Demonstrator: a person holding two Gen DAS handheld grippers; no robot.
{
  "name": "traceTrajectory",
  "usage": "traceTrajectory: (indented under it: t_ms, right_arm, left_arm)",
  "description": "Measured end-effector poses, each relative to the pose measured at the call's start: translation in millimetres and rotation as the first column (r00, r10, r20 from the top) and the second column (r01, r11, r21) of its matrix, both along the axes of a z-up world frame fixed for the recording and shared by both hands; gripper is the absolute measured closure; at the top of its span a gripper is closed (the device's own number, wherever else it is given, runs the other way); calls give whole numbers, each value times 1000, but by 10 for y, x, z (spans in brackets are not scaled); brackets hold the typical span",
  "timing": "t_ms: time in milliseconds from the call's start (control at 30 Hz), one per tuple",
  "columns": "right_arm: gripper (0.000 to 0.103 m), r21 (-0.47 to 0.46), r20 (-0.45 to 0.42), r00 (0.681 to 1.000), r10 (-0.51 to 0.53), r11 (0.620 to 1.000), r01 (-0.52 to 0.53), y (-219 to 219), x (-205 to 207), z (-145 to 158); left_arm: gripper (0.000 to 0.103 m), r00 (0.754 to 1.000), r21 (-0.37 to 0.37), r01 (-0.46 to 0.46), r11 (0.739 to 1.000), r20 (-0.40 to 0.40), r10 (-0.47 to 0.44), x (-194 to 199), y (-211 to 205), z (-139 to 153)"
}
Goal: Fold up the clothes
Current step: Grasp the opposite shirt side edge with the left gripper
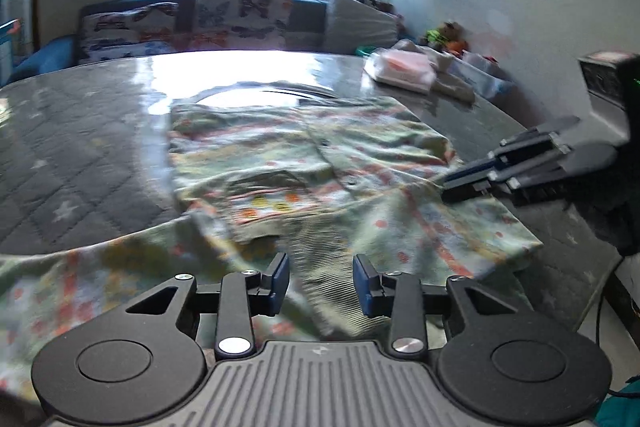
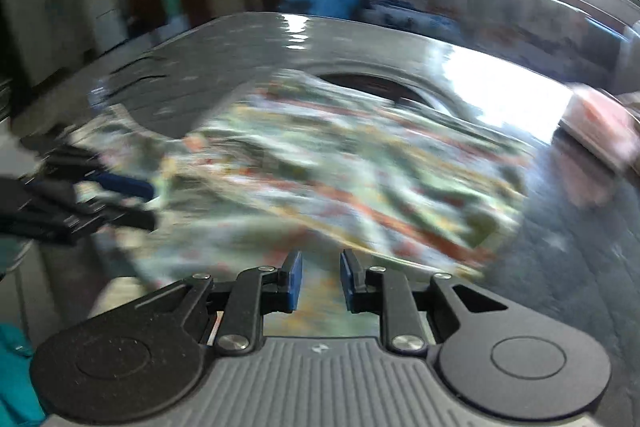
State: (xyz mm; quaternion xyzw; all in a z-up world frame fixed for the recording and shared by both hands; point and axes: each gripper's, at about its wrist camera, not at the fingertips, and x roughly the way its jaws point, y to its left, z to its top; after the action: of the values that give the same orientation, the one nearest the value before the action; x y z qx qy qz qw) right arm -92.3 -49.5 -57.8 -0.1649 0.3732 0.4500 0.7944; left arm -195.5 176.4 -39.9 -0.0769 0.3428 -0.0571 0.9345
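Observation:
A pale green garment [image 1: 304,163] with an orange and yellow flower print lies partly folded on the table; it also shows, blurred, in the right wrist view [image 2: 340,163]. Its near part hangs over the table's front edge. My left gripper [image 1: 321,281] is open, low over the ribbed hem at the garment's near edge, holding nothing. My right gripper [image 2: 320,281] is open over the garment's near right part. It also shows in the left wrist view [image 1: 460,187], at the garment's right side. The left gripper shows at the left of the right wrist view [image 2: 136,203].
The table [image 1: 80,155] has a grey quilted cover with stars under glossy plastic. A packet and cloths [image 1: 404,71] lie at its far right corner. A bench with butterfly cushions [image 1: 192,23] stands behind under the window. A wall and a grey box [image 1: 604,87] are on the right.

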Motion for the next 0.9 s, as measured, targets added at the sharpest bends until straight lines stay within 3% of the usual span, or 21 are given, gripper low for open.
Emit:
traceTrajectory:
  t_ms: [167,400,567,700,900]
  right_arm:
    - [79,15,18,990,138,990,-138,381,-260,21]
    - [79,-49,11,982,191,981,-190,701,-377,-220]
    - [76,-10,29,982,185,983,-185,741,-369,-133]
    - [76,-26,-5,983,184,983,-184,780,-332,-241]
    - [76,-6,16,984,179,984,-179,696,-344,-107]
  left_arm:
    - [64,986,1,-164,986,14,164,-256,350,82]
    - [63,923,4,-384,923,4,384,-552,805,85]
    - [61,854,5,-520,854,2,520,-721,1089,65]
    - [60,786,7,-618,786,-4,619,-796,1265,39]
    - [57,681,21,-732,681,-11,733,-838,1450,27]
